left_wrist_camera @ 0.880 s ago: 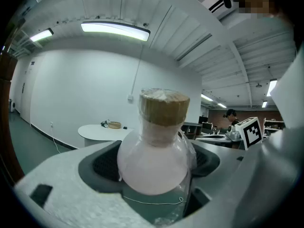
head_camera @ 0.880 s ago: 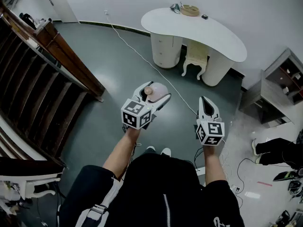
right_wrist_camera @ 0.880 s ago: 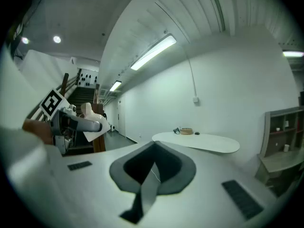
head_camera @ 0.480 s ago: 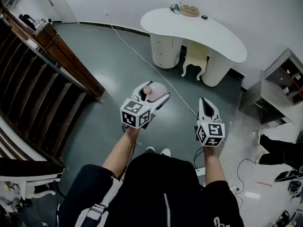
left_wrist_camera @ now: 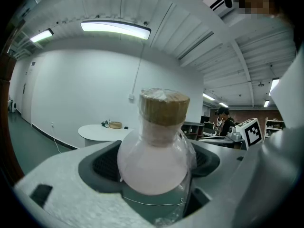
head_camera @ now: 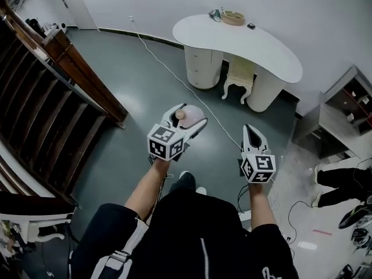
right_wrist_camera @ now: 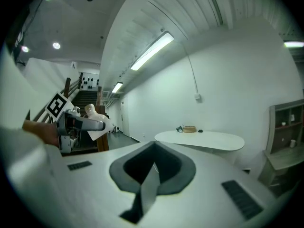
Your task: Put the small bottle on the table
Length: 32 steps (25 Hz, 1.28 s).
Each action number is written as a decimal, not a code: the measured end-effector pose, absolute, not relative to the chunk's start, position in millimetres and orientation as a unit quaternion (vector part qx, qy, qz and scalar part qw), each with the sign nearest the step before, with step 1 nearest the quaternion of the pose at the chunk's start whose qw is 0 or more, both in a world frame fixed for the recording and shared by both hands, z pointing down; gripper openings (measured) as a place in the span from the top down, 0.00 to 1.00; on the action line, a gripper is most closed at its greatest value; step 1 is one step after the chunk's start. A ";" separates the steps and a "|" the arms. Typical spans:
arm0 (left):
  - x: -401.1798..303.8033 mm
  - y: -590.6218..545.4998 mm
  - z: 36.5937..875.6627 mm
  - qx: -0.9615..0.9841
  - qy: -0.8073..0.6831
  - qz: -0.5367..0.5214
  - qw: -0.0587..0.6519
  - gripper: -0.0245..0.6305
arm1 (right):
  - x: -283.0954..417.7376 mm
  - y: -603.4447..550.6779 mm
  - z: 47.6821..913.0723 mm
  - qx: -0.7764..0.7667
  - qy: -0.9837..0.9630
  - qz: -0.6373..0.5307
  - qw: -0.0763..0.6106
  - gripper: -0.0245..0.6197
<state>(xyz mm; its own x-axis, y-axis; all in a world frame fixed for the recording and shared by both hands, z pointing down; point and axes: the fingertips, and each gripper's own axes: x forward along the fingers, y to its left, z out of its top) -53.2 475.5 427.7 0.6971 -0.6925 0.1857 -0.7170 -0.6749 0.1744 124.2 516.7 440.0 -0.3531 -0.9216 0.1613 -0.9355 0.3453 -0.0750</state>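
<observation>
A small round bottle (left_wrist_camera: 154, 160) of pale pink stuff with a cork stopper stands upright between the jaws of my left gripper (head_camera: 187, 118), which is shut on its wide belly. In the head view the bottle (head_camera: 189, 114) hangs above the grey floor, well short of the white curved table (head_camera: 256, 45) at the back. The same bottle (right_wrist_camera: 97, 114) shows at the left of the right gripper view. My right gripper (head_camera: 254, 136) is shut with nothing in it, level with the left one. The table (right_wrist_camera: 202, 139) lies ahead of it.
A wooden bowl (head_camera: 233, 17) and small items sit at the table's far end; a white stool (head_camera: 238, 77) stands under it. A wooden stair rail (head_camera: 75, 68) runs along the left. A cable (head_camera: 174, 74) crosses the floor. A shelf unit (head_camera: 343, 106) stands at the right.
Both grippers and the view have shifted slightly forward; the person has taken a step, with one foot now further ahead. The bottle stays held.
</observation>
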 end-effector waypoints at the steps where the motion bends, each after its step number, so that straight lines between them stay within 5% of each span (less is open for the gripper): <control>1: -53.3 472.0 427.3 0.914 -0.386 0.052 0.118 0.36 | 123.7 513.2 439.6 0.566 -0.819 0.076 0.045 0.96; 32: -98.2 99.7 444.0 0.927 -0.350 0.067 0.120 0.36 | 69.6 155.6 455.0 0.590 -0.801 0.086 0.058 0.96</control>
<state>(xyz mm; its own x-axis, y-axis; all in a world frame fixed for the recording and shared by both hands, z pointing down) -98.2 99.7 444.0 0.7461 -0.6325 0.2079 -0.6646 -0.7264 0.1751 69.6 155.6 455.0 -0.2972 -0.9347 0.1952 -0.9548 0.2892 -0.0691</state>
